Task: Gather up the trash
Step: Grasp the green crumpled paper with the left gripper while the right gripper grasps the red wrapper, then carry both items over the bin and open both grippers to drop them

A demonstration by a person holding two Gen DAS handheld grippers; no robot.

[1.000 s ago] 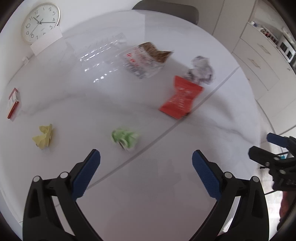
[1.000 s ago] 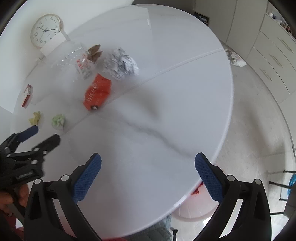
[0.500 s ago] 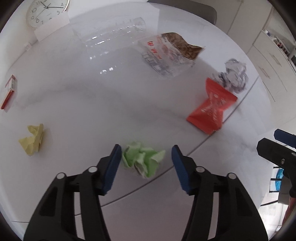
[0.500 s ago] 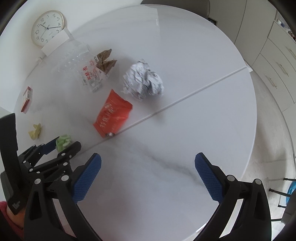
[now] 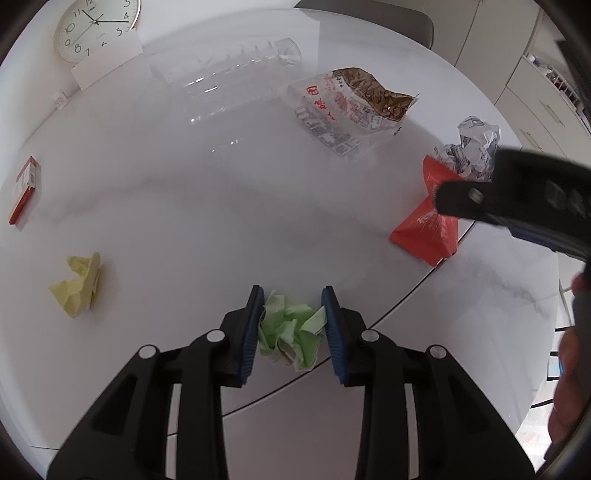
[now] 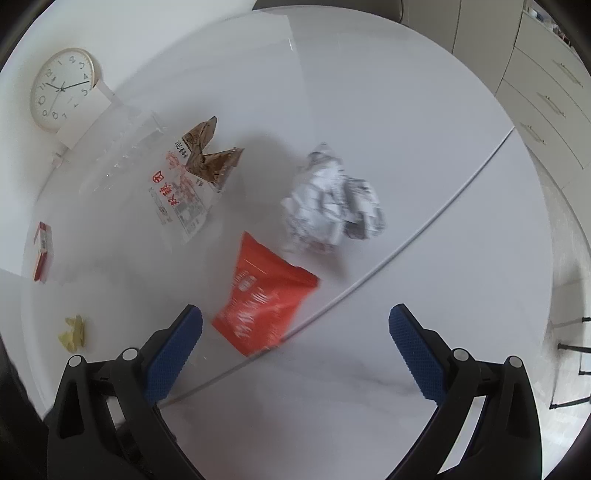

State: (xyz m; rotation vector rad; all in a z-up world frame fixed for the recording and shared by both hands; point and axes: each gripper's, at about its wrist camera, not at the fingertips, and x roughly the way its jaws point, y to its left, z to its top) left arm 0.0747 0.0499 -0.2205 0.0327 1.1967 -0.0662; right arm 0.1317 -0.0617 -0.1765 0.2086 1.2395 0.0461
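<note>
My left gripper (image 5: 292,325) is shut on a crumpled green paper ball (image 5: 291,332) that rests on the white round table (image 5: 221,221). My right gripper (image 6: 295,343) is open and empty, just above a red snack wrapper (image 6: 264,299), which also shows in the left wrist view (image 5: 428,225). A crumpled white printed paper ball (image 6: 332,206) lies beyond the wrapper. A clear and brown snack bag (image 6: 192,173) lies further left. A crumpled yellow paper (image 5: 77,288) lies at the left, also seen in the right wrist view (image 6: 74,332).
A clear plastic bottle (image 5: 229,81) lies at the back. A small red and white box (image 5: 24,192) sits at the left edge. A clock (image 5: 96,26) leans on the wall. Cabinets (image 6: 554,92) stand to the right. A seam (image 6: 406,258) crosses the table.
My left gripper closed its jaws onto the green paper ball. My right gripper moved forward and left, over the red wrapper, and now crosses the right of the left wrist view.
</note>
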